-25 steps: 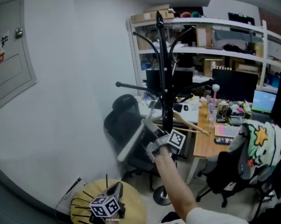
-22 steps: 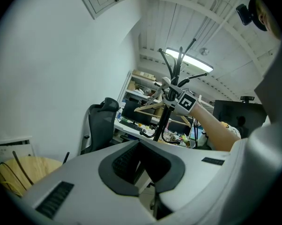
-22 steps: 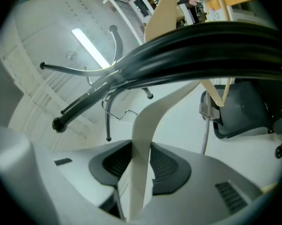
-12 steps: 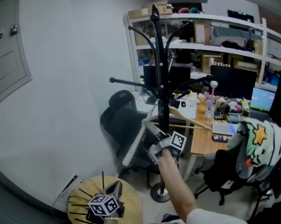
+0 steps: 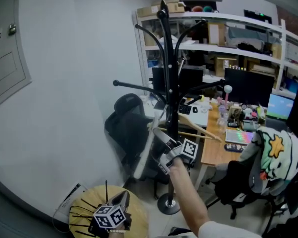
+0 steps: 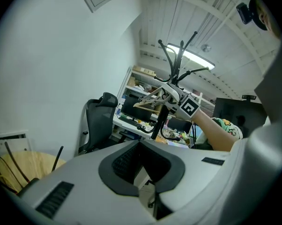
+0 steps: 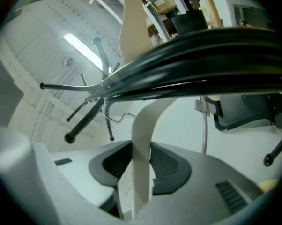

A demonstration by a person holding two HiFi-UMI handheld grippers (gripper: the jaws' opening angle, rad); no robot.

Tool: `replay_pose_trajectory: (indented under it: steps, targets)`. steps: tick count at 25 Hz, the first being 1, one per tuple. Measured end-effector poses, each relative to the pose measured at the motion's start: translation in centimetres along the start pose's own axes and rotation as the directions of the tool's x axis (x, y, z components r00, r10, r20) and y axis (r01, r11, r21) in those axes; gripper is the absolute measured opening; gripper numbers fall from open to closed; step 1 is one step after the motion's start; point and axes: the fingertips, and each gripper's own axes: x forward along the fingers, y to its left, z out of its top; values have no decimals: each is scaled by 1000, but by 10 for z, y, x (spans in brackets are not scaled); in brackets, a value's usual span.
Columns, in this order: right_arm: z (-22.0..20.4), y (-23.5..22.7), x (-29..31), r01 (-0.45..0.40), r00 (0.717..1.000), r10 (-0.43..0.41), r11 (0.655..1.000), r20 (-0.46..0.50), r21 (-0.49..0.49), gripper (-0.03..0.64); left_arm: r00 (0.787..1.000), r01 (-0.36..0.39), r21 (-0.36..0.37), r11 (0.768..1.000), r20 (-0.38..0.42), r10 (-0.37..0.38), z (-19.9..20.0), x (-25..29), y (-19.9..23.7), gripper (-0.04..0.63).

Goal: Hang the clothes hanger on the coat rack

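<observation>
Head view
- Right claw [image 5: 163, 140]: raised on an outstretched arm, clamped on the pale wooden hanger [image 5: 145, 155].
- Hanger: tilted, pressed up against the pole of the black coat rack [image 5: 170, 68], below the rack's spreading arms. One arm slants down to the left, the other reaches right over the wooden desk [image 5: 216, 152].
- Left claw [image 5: 122, 200]: low at the picture's bottom edge, over a small round worktop [image 5: 79, 217] with dark rods lying on it.
- Around: a dark office chair [image 5: 123, 125] behind the rack, and shelves [image 5: 223, 26] loaded with boxes.

Left gripper view
- Left claw [image 6: 143, 165]: pads drawn close, only a thin slit between them and nothing in it.
- Ahead: the right claw [image 6: 171, 95] holding the hanger [image 6: 148, 100] at the coat rack [image 6: 177, 64]. The office chair [image 6: 96, 118] stands to the left, and the round worktop [image 6: 14, 165] lies low at the left.

Right gripper view
- Right claw [image 7: 141, 172]: pads closed on the flat pale wood of the hanger [image 7: 142, 125], which rises up out of the grip.
- Coat rack [image 7: 202, 41]: a thick black arm sweeps across just in front, crossing the hanger.
- Hanger's hook: I cannot tell whether it sits on any arm.
</observation>
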Motion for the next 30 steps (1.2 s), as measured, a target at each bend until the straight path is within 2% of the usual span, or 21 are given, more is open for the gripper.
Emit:
replay_pose_trajectory:
  steps: [3, 12, 22, 30]
  targets:
    - [-1, 1, -2, 22, 1000, -22, 999, 3, -23, 144, 1000, 9, 6, 1000, -5, -9, 1, 3, -4, -2]
    - [13, 4, -21, 162, 985, -151, 976, 81, -143, 156, 999, 34, 8, 999, -8, -34, -3, 4, -19, -2]
    - [19, 22, -41, 288, 955, -249, 907, 158, -308, 142, 998, 62, 3, 998, 4, -62, -10, 2, -35, -2]
    - [21, 28, -57, 357, 934, -317, 854, 166, -379, 133, 996, 86, 0, 996, 10, -86, -13, 2, -46, -2]
